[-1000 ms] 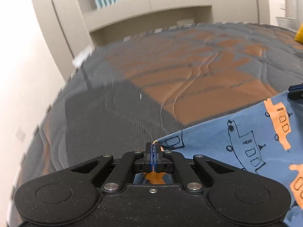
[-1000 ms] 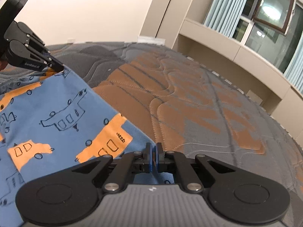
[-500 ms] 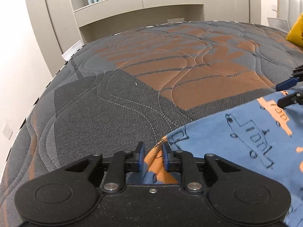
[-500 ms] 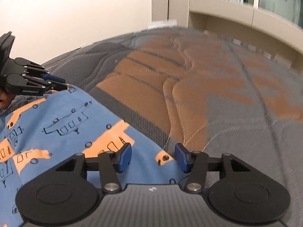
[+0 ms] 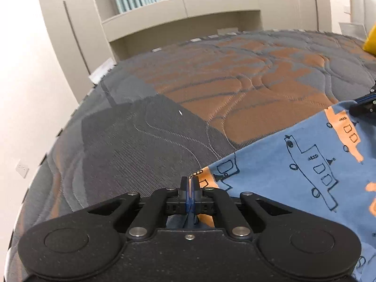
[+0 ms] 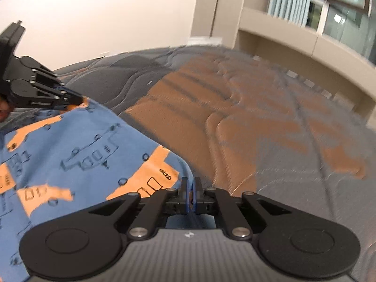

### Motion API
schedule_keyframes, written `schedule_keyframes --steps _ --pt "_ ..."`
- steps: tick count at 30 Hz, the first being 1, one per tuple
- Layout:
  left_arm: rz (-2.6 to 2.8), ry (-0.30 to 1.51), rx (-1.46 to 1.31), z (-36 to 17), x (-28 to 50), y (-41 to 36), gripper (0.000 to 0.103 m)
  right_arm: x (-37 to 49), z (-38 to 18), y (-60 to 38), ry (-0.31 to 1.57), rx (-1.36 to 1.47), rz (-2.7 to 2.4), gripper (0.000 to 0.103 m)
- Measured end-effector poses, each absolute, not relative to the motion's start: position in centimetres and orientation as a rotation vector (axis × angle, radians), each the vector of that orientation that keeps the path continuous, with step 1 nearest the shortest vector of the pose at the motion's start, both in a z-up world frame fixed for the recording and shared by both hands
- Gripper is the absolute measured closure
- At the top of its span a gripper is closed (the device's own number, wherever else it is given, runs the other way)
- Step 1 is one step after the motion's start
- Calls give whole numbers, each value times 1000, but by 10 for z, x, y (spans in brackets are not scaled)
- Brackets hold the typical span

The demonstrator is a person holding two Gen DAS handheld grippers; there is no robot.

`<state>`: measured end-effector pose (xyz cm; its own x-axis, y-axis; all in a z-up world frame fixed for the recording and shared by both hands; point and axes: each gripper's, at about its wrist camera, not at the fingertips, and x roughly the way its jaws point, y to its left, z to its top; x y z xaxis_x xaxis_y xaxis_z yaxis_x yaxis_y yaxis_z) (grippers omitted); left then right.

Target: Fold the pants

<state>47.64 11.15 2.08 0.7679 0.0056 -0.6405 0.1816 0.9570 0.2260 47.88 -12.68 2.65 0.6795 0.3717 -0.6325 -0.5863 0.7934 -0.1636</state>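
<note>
Blue pants (image 5: pixel 293 164) with orange patches and line-drawn vehicles lie on the quilted bed; they also show in the right wrist view (image 6: pixel 82 155). My left gripper (image 5: pixel 189 183) is shut on one corner of the pants' far edge. My right gripper (image 6: pixel 190 185) is shut on the other corner of that edge. Each gripper shows in the other's view: the left one at upper left (image 6: pixel 77 99), the right one at the right edge (image 5: pixel 366 104). The fabric stretches between them.
The bed cover (image 5: pixel 211 98) is grey and orange quilted fabric. A beige wall unit with shelf and curtained windows (image 5: pixel 188 7) stands beyond the bed. A yellow cushion (image 5: pixel 371 42) lies at far right. A white wall (image 6: pixel 94 11) runs along the bed's side.
Half a second ago both grippers were open over the pants' edge; both have now shut on its corners. The views have tilted up slightly.
</note>
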Motion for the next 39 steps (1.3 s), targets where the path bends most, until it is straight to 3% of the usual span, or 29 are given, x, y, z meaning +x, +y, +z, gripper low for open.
schedule_keyframes --steps 5,11,13,15,17,19,21,24,25,26,27,39 --pt "-52 678 305 20 483 113 103 492 32 -111 553 -398 493 100" --pt "-54 708 331 2 490 113 102 516 2 -96 642 -439 474 99" --pt "-70 711 316 6 489 116 96 515 2 -99 637 -426 483 98" --pt "-70 705 304 12 487 120 83 515 8 -105 641 -394 508 85" --pt "-79 695 287 16 486 124 81 515 14 -114 638 -349 538 60" --pt "-92 702 270 17 486 129 74 517 17 -119 632 -325 546 56" --pt "-98 717 267 15 487 131 65 520 17 -124 654 -305 542 56" --pt "-98 747 275 9 491 130 68 529 7 -124 700 -286 531 57" --pt "-104 749 272 8 492 131 73 530 5 -125 705 -271 532 65" --pt "-107 746 264 9 492 131 93 529 5 -126 703 -253 539 86" --pt "-108 747 251 10 492 130 102 528 6 -126 702 -242 546 95" --pt "-80 515 331 61 412 115 103 435 51 -132 479 -336 477 99"
